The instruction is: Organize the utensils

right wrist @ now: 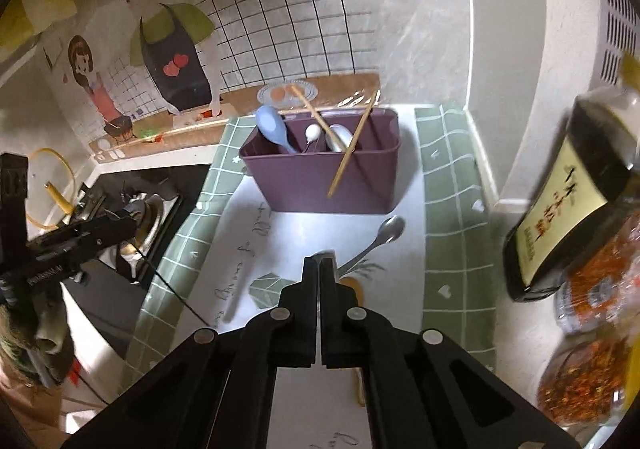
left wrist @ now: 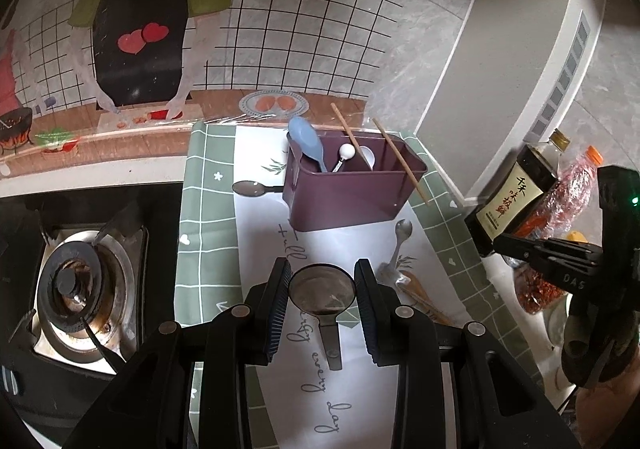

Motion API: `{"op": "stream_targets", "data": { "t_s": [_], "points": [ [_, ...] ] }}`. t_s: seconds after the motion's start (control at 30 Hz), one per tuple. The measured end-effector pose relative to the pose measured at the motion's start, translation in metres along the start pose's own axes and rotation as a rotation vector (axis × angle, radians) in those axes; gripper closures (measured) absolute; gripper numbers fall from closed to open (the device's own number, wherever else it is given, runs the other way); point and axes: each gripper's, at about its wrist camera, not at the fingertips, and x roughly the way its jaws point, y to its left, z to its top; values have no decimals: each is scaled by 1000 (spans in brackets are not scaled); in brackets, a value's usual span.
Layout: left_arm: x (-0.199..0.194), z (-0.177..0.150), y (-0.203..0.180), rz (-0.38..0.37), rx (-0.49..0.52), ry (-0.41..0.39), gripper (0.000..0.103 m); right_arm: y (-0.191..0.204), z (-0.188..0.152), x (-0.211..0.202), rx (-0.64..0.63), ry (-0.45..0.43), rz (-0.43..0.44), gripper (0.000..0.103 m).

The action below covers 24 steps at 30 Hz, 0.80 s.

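My left gripper [left wrist: 322,289] is shut on the round bowl of a small metal scoop [left wrist: 322,291]; its handle points back toward the camera above the mat. Beyond it stands a purple caddy [left wrist: 348,189] [right wrist: 320,177] holding a blue spoon [left wrist: 306,141], a white ball-ended tool [left wrist: 347,152] and two wooden chopsticks [left wrist: 400,161]. A metal spoon [left wrist: 403,231] [right wrist: 390,230] lies in front of the caddy, and a dark spoon [left wrist: 250,188] to its left. My right gripper [right wrist: 320,261] [left wrist: 498,243] is shut, raised over the mat, with nothing seen in it.
A gas burner [left wrist: 76,289] sits left of the green checked mat [left wrist: 208,209]. A dark sauce bottle [left wrist: 512,201] [right wrist: 560,209] and jars of chilli [right wrist: 592,289] crowd the right edge. Wooden utensils [left wrist: 424,297] lie near the metal spoon's handle. The wall is close behind the caddy.
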Motion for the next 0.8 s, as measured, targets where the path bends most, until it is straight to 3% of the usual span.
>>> {"op": "stream_targets", "data": {
  "t_s": [0.1,0.27,0.37,0.47,0.57,0.63,0.7,0.73,0.8],
  "points": [
    [1,0,2,3,-8,8,69,0,-6,13,-70,40,-48,98],
    [7,-3,7,16,-29,27,69,12,-21,57,-205,109,-96,51],
    [9,-5,12,31,-45,39,69,20,-24,91,-256,164,-79,47],
    [11,-7,17,51,-61,49,69,28,-22,123,-305,203,-109,31],
    [15,-7,23,68,-76,61,69,31,-21,146,-338,212,-80,25],
    [17,-8,25,74,-82,68,69,31,-21,155,-337,199,-46,26],
    [19,-8,26,78,-84,71,69,30,-21,161,-333,190,-31,33],
    [19,-8,26,79,-84,71,69,29,-21,167,-330,205,-29,48],
    [19,-8,26,78,-81,72,69,31,-22,170,-336,202,-42,59]
  ]
}}
